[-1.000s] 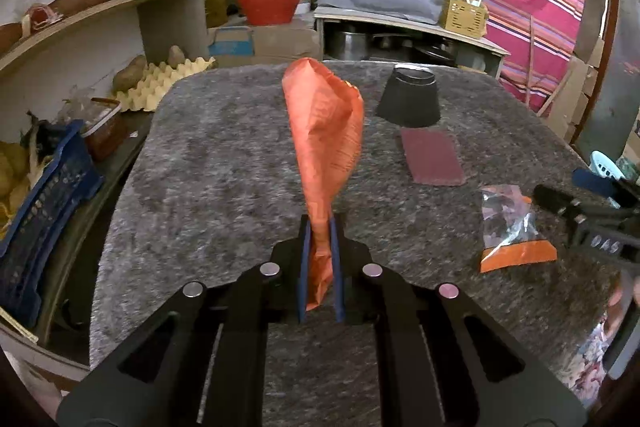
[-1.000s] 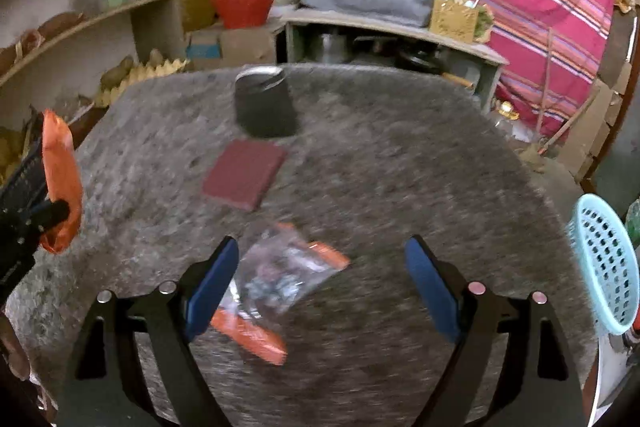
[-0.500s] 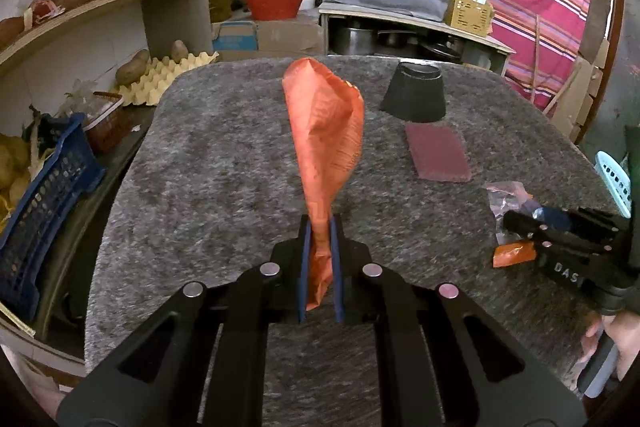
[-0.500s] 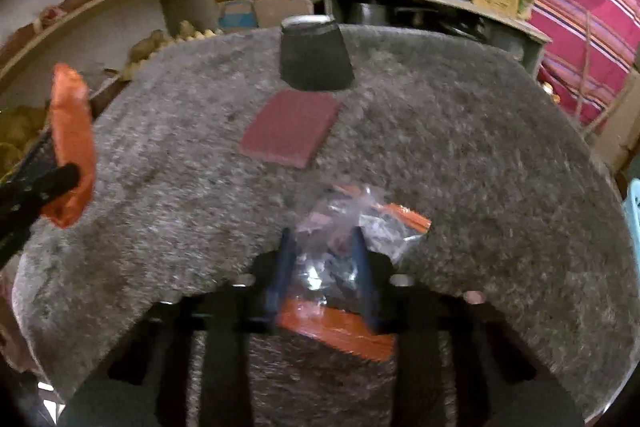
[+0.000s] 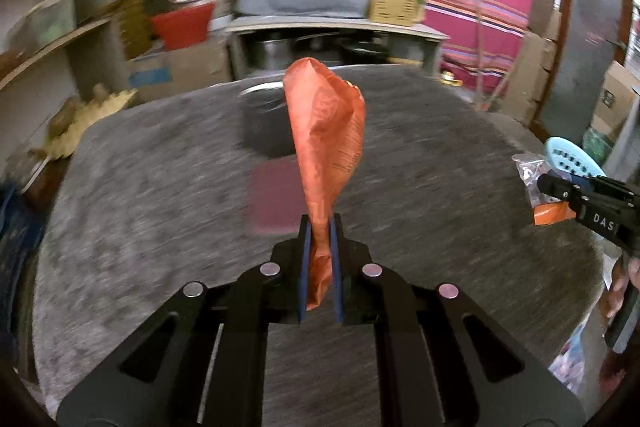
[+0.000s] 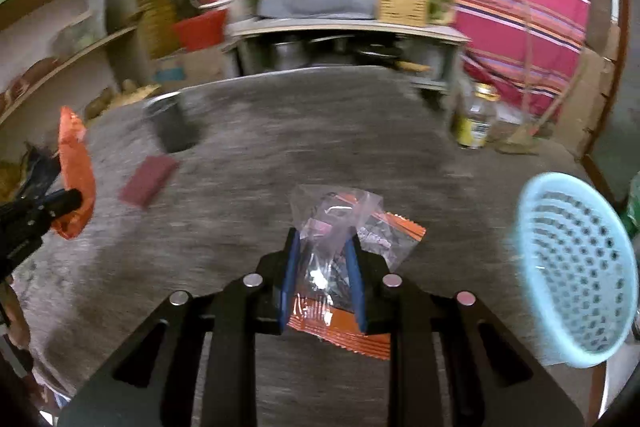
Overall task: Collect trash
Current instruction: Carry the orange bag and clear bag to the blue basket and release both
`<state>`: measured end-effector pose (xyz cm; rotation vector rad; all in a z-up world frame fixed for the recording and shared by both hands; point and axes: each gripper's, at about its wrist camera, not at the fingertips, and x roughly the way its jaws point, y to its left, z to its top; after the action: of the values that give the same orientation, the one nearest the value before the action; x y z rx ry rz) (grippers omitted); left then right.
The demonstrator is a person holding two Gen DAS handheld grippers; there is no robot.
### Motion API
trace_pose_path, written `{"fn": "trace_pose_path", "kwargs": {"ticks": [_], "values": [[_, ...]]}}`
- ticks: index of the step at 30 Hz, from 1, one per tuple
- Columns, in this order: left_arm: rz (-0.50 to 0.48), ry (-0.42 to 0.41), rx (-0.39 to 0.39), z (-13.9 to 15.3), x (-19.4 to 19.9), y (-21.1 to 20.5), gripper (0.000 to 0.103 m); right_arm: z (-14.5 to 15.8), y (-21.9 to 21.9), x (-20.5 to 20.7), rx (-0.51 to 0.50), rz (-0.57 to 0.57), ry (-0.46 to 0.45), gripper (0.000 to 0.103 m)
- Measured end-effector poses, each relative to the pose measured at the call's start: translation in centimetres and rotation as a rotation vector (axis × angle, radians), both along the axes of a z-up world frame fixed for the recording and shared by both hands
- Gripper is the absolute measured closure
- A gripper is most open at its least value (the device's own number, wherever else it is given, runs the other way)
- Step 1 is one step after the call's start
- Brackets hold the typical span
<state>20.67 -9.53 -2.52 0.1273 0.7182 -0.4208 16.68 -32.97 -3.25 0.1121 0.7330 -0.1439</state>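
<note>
My left gripper (image 5: 319, 227) is shut on a crumpled orange wrapper (image 5: 326, 135) and holds it upright above the grey felt table (image 5: 140, 187). The wrapper also shows at the left of the right wrist view (image 6: 76, 171). My right gripper (image 6: 322, 247) is shut on a clear plastic packet with orange ends (image 6: 340, 227), held above the table. That packet shows at the right edge of the left wrist view (image 5: 534, 173). A light blue perforated basket (image 6: 576, 267) stands off the table's right side, also in the left wrist view (image 5: 572, 159).
A dark upturned cup (image 6: 172, 125) and a maroon flat pad (image 6: 150, 181) lie on the table's far left part. A glass bottle (image 6: 476, 119) stands past the far right edge. Shelves with clutter (image 5: 60, 39) line the left side.
My right gripper closed on the clear packet and lifted it off the table, moving right toward the blue basket. My left gripper kept the orange wrapper and swung rightward.
</note>
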Motion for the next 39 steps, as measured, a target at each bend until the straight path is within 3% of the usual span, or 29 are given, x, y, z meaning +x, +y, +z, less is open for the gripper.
{"fn": "trace_pose_path", "kwargs": {"ticks": [14, 22, 27, 30, 32, 34, 39], "values": [[-0.280, -0.022, -0.021, 1.8, -2.6, -22.6, 0.095, 1.8, -21.1, -6.8, -0.024, -0.268, -0.046, 0.079], [-0.433, -0.020, -0.036, 1.6, -5.6, -33.4, 0.095, 0.5, -26.6, -9.2, -0.012, -0.329, -0.022, 0.079], [-0.490, 0.014, -0.045, 1.2, -6.4, -37.4, 0.090, -0.1, -28.2, -9.8, 0.003, -0.346, -0.011, 0.079], [-0.499, 0.010, -0.040, 1.2, -6.3, -38.6, 0.075, -0.2, -28.5, -9.7, -0.006, -0.347, -0.003, 0.079], [-0.495, 0.008, -0.035, 1.4, -6.3, -39.1, 0.052, -0.2, -28.7, -9.6, -0.015, -0.352, 0.004, 0.079], [-0.479, -0.007, -0.031, 1.6, -6.4, -38.6, 0.041, -0.3, -28.8, -9.7, -0.009, -0.356, 0.006, 0.079], [-0.402, -0.047, -0.026, 2.2, -5.4, -35.3, 0.026, -0.7, -28.4, -9.2, 0.002, -0.357, 0.010, 0.079]]}}
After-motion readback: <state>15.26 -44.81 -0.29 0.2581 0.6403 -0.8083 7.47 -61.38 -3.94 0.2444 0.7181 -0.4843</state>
